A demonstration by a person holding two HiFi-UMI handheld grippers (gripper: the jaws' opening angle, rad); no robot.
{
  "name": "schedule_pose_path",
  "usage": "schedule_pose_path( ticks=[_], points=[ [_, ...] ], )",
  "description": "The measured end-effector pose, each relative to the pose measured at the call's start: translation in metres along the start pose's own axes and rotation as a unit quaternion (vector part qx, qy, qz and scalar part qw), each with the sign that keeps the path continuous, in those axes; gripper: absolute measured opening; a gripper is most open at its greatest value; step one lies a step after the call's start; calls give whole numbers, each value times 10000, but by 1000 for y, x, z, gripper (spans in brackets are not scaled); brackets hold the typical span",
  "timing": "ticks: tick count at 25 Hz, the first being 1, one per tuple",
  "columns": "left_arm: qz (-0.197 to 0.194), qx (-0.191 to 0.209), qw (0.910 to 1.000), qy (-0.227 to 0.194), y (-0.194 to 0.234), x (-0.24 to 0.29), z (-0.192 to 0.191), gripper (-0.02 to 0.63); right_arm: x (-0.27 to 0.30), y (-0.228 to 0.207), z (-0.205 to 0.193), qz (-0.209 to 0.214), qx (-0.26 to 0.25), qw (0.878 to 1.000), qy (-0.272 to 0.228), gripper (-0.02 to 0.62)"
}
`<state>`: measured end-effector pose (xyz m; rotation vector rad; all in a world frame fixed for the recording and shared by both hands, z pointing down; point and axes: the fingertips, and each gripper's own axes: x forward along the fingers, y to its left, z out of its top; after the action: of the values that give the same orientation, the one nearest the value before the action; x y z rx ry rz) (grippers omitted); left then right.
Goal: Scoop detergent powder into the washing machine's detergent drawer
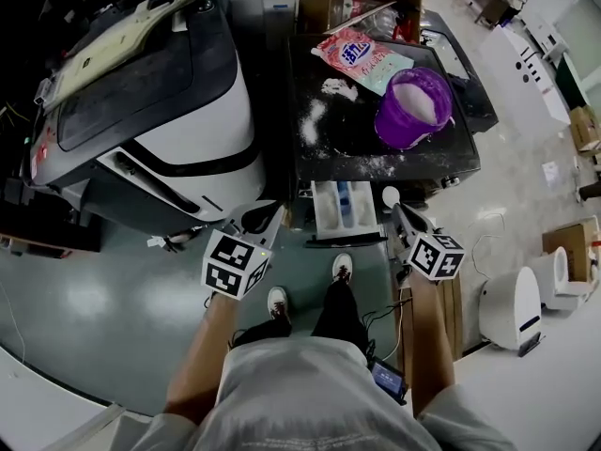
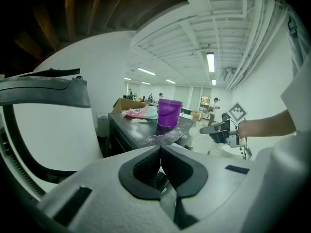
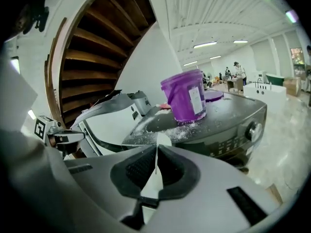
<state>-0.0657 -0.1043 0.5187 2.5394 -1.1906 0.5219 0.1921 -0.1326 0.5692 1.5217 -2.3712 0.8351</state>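
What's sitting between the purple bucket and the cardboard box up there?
The pink and teal detergent bag, lying flat on the washer's black top. The head view shows it between the bucket and the box.

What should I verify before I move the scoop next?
1. Detergent drawer pulled open: ok.
2. Right gripper shut on white scoop: ok.
3. Purple bucket uncovered, powder inside: ok.
4. Left gripper fingers together, empty: ok.
5. Washer top free of spilled powder: not ok.
6. Scoop filled: cannot tell.
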Motion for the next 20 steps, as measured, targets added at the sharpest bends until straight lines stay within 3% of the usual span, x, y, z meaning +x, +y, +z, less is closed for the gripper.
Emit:
schedule_pose_path(
  ticks=[5,12,20],
  points=[
    [-117,157,9995,-251,-7,-6,25,9,-39,17,36,-220,-709,9966,-355,14],
    [-409,436,9956,-726,-21,-16,75,9,-99,44,80,-655,-1721,9800,-748,13],
    [-807,849,9857,-1208,-53,-33,128,9,-161,71,111,-1044,-2296,9605,-1174,12]
  ],
)
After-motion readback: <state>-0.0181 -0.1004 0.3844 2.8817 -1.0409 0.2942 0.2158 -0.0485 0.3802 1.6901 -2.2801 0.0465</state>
